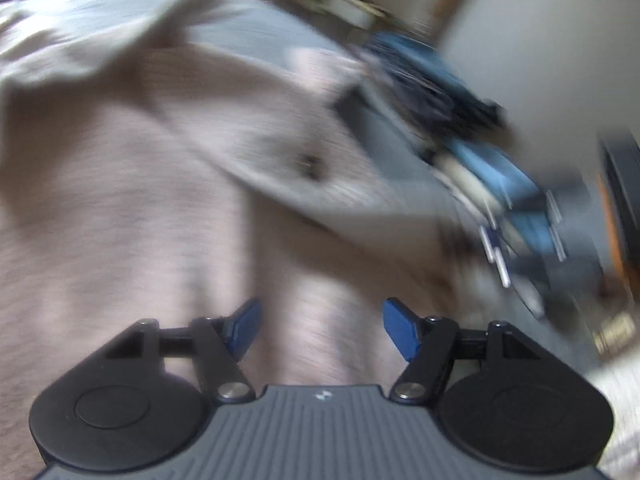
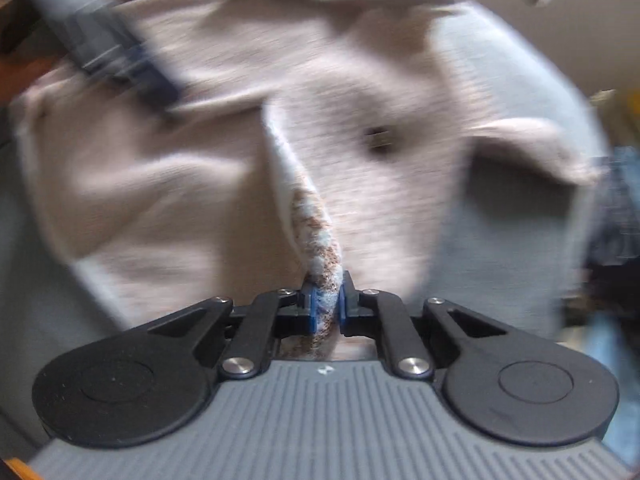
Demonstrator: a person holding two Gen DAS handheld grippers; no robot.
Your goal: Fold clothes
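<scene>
Right tool (image 2: 326, 304) was clenched on a bunched edge of the pale pink garment (image 2: 224, 184), which lay spread across the grey-blue surface (image 2: 504, 128). Left tool (image 1: 320, 330) hovered released above the cloth. Pinching the matching edge would probably keep the fold straight.

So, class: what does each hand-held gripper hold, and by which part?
Right hand-held gripper: the pale pink garment, pinched at a bunched edge. Left hand-held gripper: open, holding nothing.

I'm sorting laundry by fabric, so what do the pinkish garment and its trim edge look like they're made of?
The pinkish garment looks like a soft matte knit, perhaps cotton jersey or fleece: faint ribbed lines, limp folds. The trim edge, pinched in the right gripper, looks fuzzy and speckled brown and white, maybe a woolly lining. Blur leaves both uncertain.
</scene>
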